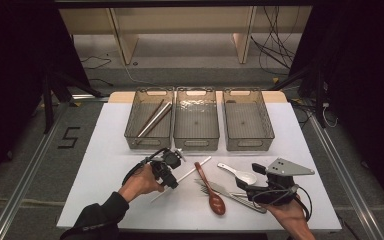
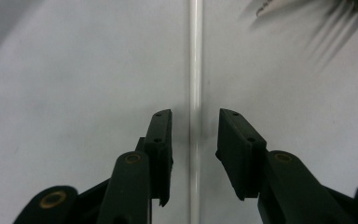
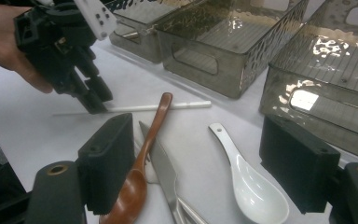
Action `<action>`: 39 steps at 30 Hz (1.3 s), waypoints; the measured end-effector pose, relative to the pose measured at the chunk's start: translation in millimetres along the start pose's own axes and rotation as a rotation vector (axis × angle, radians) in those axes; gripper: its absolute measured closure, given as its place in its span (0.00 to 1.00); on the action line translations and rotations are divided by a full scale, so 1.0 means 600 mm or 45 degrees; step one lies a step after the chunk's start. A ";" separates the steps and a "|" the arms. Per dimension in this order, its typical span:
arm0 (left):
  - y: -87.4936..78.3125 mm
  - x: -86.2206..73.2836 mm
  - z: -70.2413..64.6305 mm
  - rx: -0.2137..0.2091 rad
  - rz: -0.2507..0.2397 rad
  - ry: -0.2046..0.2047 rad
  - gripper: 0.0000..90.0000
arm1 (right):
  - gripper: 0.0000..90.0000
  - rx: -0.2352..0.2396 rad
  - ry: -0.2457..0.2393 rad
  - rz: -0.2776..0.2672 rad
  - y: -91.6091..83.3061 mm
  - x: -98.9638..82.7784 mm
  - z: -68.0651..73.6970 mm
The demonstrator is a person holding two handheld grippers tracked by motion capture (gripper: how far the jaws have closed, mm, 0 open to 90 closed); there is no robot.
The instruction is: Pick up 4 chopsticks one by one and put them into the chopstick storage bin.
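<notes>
A large "5" [image 1: 69, 137] is marked on the floor at the left of the high view, beside the counter [image 1: 110, 165]; no other writing can be read. The left tongs [image 1: 172, 182] sit just left of centre in the high view, lowered over the white chopstick [image 1: 189, 173], which lies slantwise on the counter below the left bin [image 1: 150, 119]. In the left gripper view the stick runs straight up the middle between the two jaws, which are parted with a gap on each side and do not press it. The right tongs [image 1: 240, 184] rest at the lower right with jaws wide apart, gripping nothing. Between the two sit a brown wooden spoon [image 1: 211, 190], a knife [image 3: 164, 168] and a white ceramic spoon [image 1: 239, 173], close together; the wooden spoon's handle end lies over the chopstick. Three smoky bins stand in a row along the counter's far edge; the left one holds two chopsticks [image 1: 154, 119]. Bare counter lies to the left of the left tongs.
</notes>
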State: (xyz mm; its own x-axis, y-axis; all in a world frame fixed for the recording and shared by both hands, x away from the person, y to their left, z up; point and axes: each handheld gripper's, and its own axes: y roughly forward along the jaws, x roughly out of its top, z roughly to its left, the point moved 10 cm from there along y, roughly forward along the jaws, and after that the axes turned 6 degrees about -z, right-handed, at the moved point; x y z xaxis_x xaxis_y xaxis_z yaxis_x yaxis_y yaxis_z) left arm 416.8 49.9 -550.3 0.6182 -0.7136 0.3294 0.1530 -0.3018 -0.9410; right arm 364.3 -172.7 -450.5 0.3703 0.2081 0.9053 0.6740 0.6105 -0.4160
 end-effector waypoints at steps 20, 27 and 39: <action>0.018 0.018 -0.001 0.006 0.047 0.063 0.91 | 0.30 0.002 -0.002 -0.001 -0.001 0.000 0.000; 0.019 0.018 -0.003 0.030 0.048 0.087 0.93 | 0.30 0.002 -0.006 -0.003 -0.001 0.000 0.000; 0.002 0.014 0.013 0.022 0.003 0.076 0.94 | 0.30 0.001 -0.004 -0.007 -0.001 0.001 0.000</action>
State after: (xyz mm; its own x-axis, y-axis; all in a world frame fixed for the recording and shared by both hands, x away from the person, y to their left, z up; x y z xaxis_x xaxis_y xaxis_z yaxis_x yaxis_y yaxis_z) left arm 428.2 48.3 -549.5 0.5714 -0.7510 0.3308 0.1650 -0.2897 -0.9428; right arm 364.1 -173.0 -449.4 0.3645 0.2069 0.9079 0.6754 0.6125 -0.4108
